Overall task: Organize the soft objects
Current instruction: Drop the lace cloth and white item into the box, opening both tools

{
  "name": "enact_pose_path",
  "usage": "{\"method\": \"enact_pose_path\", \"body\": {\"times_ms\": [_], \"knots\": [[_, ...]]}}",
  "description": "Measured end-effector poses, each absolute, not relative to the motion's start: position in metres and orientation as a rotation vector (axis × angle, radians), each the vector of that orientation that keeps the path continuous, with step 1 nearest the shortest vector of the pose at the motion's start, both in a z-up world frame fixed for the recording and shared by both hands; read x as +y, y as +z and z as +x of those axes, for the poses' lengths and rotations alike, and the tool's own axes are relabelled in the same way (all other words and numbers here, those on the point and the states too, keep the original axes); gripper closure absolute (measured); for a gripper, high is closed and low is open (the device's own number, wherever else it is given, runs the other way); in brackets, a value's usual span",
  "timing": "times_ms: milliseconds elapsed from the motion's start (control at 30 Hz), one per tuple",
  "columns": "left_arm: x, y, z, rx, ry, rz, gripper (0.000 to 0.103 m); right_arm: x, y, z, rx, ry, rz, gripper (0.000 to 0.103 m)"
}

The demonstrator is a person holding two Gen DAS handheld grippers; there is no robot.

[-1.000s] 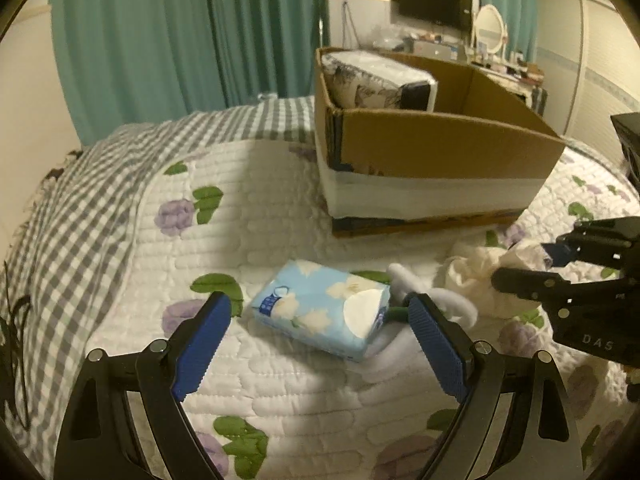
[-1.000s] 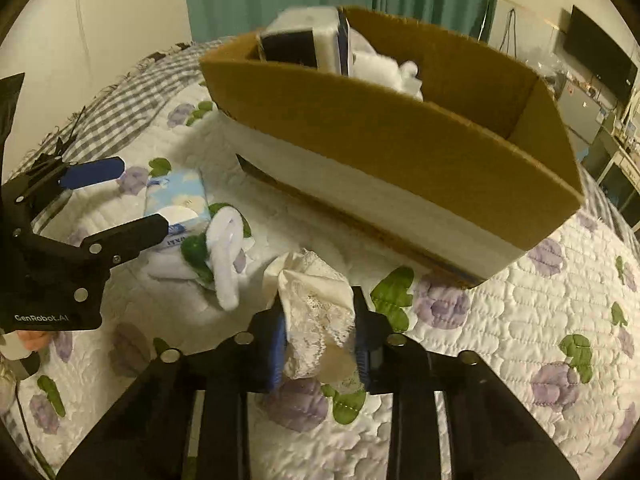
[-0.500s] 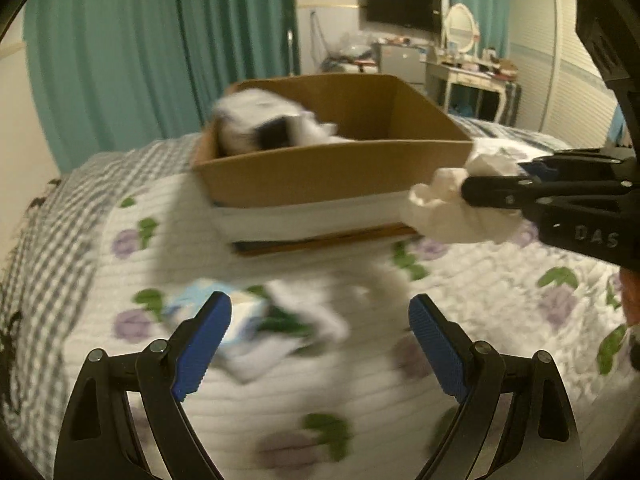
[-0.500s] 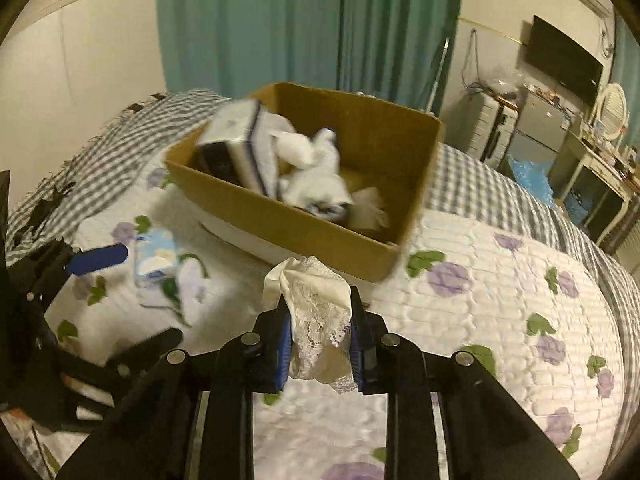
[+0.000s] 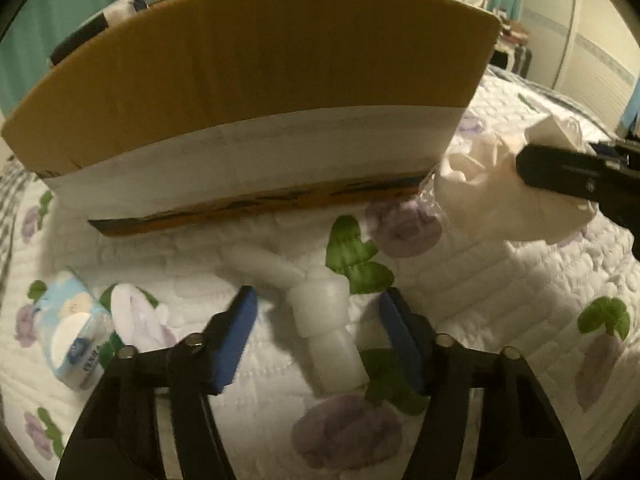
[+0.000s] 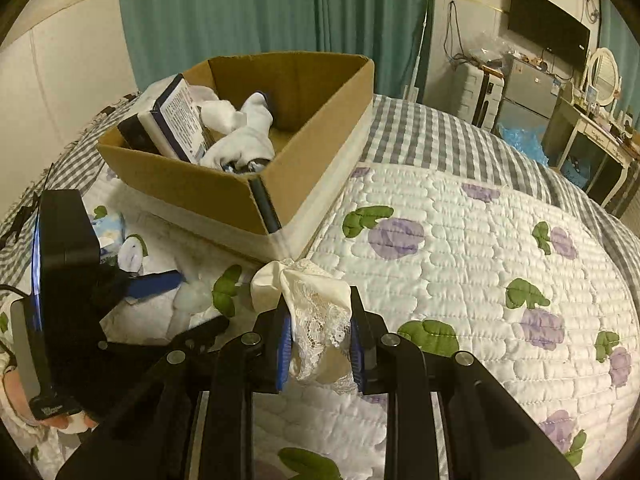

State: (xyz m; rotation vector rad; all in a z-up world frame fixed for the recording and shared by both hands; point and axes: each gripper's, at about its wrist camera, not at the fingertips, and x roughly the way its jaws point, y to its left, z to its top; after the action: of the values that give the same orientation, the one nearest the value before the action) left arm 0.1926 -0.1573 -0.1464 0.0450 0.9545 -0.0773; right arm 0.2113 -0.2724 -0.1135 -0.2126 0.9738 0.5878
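Right gripper (image 6: 318, 336) clenched on a crumpled cream lace cloth (image 6: 316, 304), held above the quilted floral bedspread (image 6: 460, 240) near the cardboard box (image 6: 224, 188) corner. Left gripper (image 5: 320, 334) spread wide around a white rolled sock (image 5: 324, 320), its long axis pointing toward the box. Box holds white socks (image 6: 240, 136) and a tissue pack (image 6: 180, 120).

Floral quilt (image 6: 460, 240) (checked edge); teal curtains (image 6: 240, 12); television (image 6: 548, 28).

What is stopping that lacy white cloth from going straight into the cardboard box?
Only the cardboard box's own near wall. The right gripper holds the lacy cloth in front of the box's corner, so it likely must pass over the rim. Nothing else visible intervenes.
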Motion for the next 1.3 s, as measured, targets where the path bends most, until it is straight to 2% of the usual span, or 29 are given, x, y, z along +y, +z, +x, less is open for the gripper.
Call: {"method": "enact_pose_path", "body": {"times_ms": [100, 233, 500, 733, 933, 1100, 1300], "knots": [[-0.157, -0.144, 0.192, 0.943, -0.107, 0.040, 0.073, -0.271, -0.114, 0.209, 0.971, 0.593, -0.214, 0.080], [-0.154, -0.138, 0.187, 0.953, -0.113, 0.032, 0.074, -0.264, -0.103, 0.205, 0.947, 0.596, -0.244, 0.080], [-0.139, -0.087, 0.144, 0.866, -0.149, 0.030, 0.074, -0.256, -0.048, 0.181, 0.868, 0.595, -0.234, 0.080], [-0.127, -0.019, 0.108, 0.727, -0.176, 0.025, 0.074, -0.249, 0.023, 0.166, 0.755, 0.582, -0.134, 0.080], [-0.117, 0.034, 0.128, 0.631, -0.162, 0.038, 0.074, -0.233, 0.065, 0.180, 0.657, 0.571, -0.099, 0.080], [-0.116, 0.048, 0.160, 0.613, -0.150, 0.072, 0.074, -0.211, 0.057, 0.217, 0.650, 0.568, -0.083, 0.080], [-0.115, 0.018, 0.218, 0.641, -0.159, 0.107, 0.074, -0.196, 0.013, 0.273, 0.711, 0.564, -0.033, 0.080]]}}
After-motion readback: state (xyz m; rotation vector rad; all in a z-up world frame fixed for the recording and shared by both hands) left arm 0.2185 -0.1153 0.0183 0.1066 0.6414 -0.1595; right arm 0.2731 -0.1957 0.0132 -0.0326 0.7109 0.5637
